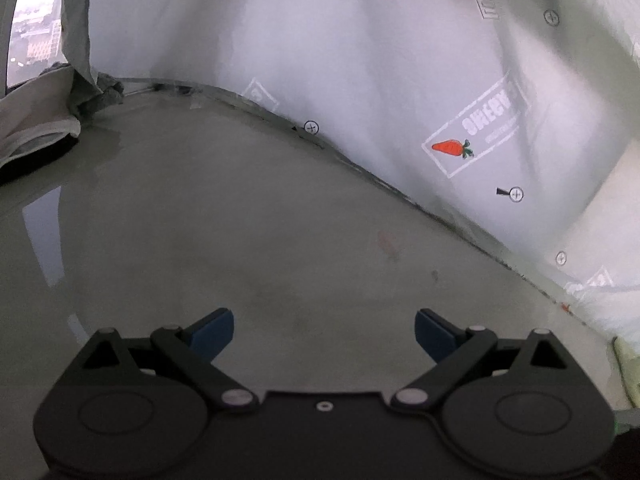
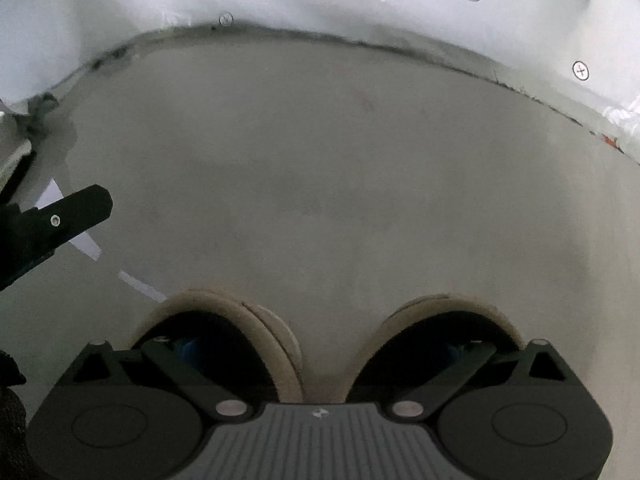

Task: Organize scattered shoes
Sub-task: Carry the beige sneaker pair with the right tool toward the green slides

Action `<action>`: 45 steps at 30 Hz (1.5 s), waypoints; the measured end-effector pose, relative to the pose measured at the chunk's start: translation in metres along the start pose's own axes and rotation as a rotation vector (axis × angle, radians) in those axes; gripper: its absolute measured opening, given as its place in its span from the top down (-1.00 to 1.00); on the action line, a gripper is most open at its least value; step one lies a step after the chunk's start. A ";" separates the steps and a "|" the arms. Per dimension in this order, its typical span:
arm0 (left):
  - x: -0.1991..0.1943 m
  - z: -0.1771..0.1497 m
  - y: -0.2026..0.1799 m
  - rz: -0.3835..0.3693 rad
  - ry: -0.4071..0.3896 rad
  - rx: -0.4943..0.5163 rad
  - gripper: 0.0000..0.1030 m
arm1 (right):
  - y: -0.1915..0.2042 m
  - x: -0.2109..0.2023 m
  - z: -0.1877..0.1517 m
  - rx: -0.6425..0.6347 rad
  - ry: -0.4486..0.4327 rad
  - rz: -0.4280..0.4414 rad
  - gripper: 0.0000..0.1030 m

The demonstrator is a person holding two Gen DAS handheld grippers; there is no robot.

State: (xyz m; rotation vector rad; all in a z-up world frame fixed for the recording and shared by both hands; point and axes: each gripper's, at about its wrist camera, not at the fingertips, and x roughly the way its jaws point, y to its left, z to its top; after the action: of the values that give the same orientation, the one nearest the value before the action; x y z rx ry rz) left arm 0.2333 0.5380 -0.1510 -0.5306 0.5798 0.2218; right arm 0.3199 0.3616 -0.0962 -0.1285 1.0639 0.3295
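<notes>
You see dim, soft, grey light in both views. Daylight comes from the window (image 1: 34, 36) at top left and leaves pale shiny streaks on the floor (image 1: 248, 216). Both pictures are a bit blurry. The lens bends the edges, and the corners go black. It is very dark inside the shoes (image 2: 224, 340).

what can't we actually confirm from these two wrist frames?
- Right hand-held gripper: each fingertip sits inside a shoe opening, the left shoe and the right shoe; dark interiors hide any contact.
- Shoe toes and soles: hidden behind the gripper body, right wrist view.
- Left hand-held gripper: open and empty; shoes out of that view.
- Beige fabric: cut by left edge, unidentifiable.
</notes>
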 end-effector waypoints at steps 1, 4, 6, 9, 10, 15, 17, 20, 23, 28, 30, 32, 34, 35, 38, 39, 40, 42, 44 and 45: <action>-0.003 0.001 -0.001 -0.004 -0.007 0.000 -0.90 | -0.001 -0.002 -0.004 -0.005 -0.035 -0.003 -0.55; -0.014 0.002 -0.004 -0.010 -0.032 0.014 -0.90 | -0.011 -0.020 -0.023 -0.006 -0.165 0.031 -0.42; -0.025 0.003 -0.007 -0.019 -0.060 0.032 -0.90 | -0.015 -0.033 -0.034 -0.008 -0.228 0.048 -0.35; -0.044 0.006 -0.012 -0.037 -0.100 0.056 -0.90 | -0.021 -0.053 -0.050 -0.012 -0.333 0.064 -0.27; -0.051 0.006 -0.014 -0.043 -0.113 0.063 -0.90 | -0.022 -0.067 -0.059 -0.010 -0.392 0.060 -0.27; -0.088 0.005 -0.021 -0.079 -0.192 0.119 -0.90 | -0.033 -0.115 -0.082 -0.051 -0.616 0.050 -0.21; -0.105 0.002 -0.027 -0.095 -0.218 0.142 -0.90 | -0.030 -0.140 -0.093 -0.097 -0.754 0.016 -0.16; -0.122 -0.003 -0.036 -0.122 -0.231 0.174 -0.90 | -0.028 -0.170 -0.098 -0.124 -0.908 -0.042 -0.15; -0.134 -0.008 -0.048 -0.148 -0.241 0.212 -0.90 | -0.043 -0.190 -0.095 -0.118 -1.034 -0.097 -0.15; -0.155 -0.022 -0.081 -0.205 -0.270 0.293 -0.90 | -0.081 -0.230 -0.089 -0.018 -1.161 -0.184 -0.15; -0.159 -0.027 -0.091 -0.222 -0.272 0.311 -0.90 | -0.107 -0.248 -0.093 0.016 -1.188 -0.238 -0.15; -0.164 -0.035 -0.109 -0.253 -0.268 0.330 -0.90 | -0.134 -0.255 -0.097 0.034 -1.194 -0.283 -0.16; -0.166 -0.042 -0.125 -0.278 -0.263 0.342 -0.90 | -0.163 -0.262 -0.105 0.067 -1.178 -0.317 -0.16; -0.167 -0.046 -0.134 -0.289 -0.261 0.350 -0.90 | -0.175 -0.269 -0.114 0.087 -1.170 -0.357 -0.16; -0.171 -0.055 -0.158 -0.309 -0.255 0.366 -0.90 | -0.212 -0.282 -0.142 0.130 -1.160 -0.442 -0.16; -0.172 -0.061 -0.173 -0.320 -0.250 0.369 -0.90 | -0.222 -0.285 -0.149 0.145 -1.152 -0.457 -0.16; -0.172 -0.067 -0.187 -0.330 -0.245 0.367 -0.90 | -0.243 -0.292 -0.159 0.177 -1.134 -0.483 -0.16; -0.175 -0.076 -0.209 -0.343 -0.239 0.362 -0.90 | -0.281 -0.304 -0.179 0.222 -1.107 -0.529 -0.16; -0.177 -0.093 -0.242 -0.359 -0.238 0.353 -0.90 | -0.317 -0.316 -0.200 0.248 -1.082 -0.561 -0.16; -0.177 -0.100 -0.258 -0.364 -0.233 0.344 -0.90 | -0.337 -0.322 -0.210 0.252 -1.069 -0.579 -0.16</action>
State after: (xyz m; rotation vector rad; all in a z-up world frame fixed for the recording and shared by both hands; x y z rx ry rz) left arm 0.1311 0.2574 -0.0140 -0.2627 0.2771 -0.1600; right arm 0.1125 -0.0763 0.0650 -0.0163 -0.0240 -0.2638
